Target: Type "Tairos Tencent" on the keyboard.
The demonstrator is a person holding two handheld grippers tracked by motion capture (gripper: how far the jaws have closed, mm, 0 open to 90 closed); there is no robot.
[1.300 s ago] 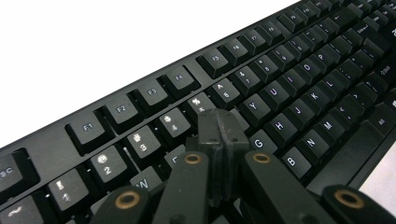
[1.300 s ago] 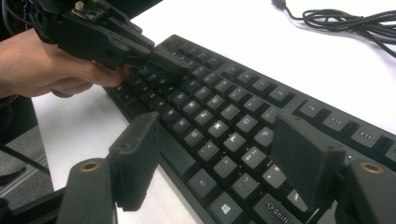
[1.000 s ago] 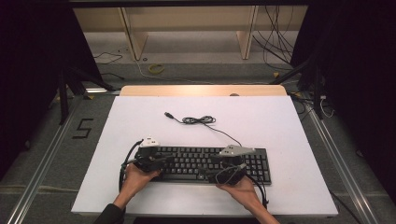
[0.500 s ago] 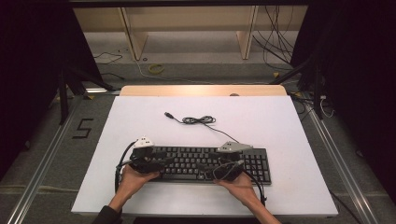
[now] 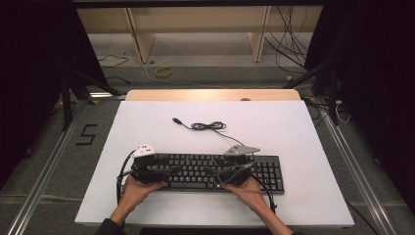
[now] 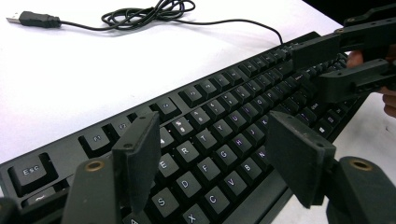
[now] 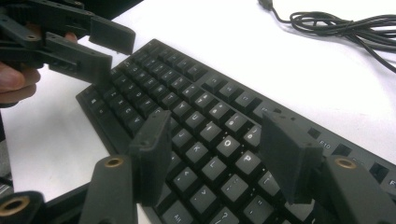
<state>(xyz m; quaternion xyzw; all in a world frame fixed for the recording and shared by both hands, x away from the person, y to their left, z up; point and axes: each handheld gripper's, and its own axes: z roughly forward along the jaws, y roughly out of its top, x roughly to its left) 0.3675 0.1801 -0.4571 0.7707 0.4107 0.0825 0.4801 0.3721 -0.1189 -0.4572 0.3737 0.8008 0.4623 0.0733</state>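
Observation:
A black keyboard (image 5: 195, 165) lies flat near the front of the white table (image 5: 293, 127). Its cable (image 5: 208, 126) coils behind it and ends in a loose USB plug (image 5: 175, 119). My left gripper (image 5: 166, 173) hovers over the keyboard's left half. Its jaws have just been opening and stand wide above the letter keys (image 6: 215, 140), with nothing between them. My right gripper (image 5: 216, 176) hovers over the right half of the letter block. Its jaws have just been closing a little but are open over the keys (image 7: 217, 140), gripping nothing. The two grippers point at each other (image 6: 310, 70) (image 7: 116, 56).
The white table has bare room behind and to both sides of the keyboard. A wooden strip (image 5: 210, 94) runs along its far edge. Beyond it are shelf legs and loose cables on the floor (image 5: 164, 72). Metal rails (image 5: 49, 166) flank the table.
The left gripper has edged slightly left over the keyboard. The right gripper stays where it was. The keyboard and cable have not moved.

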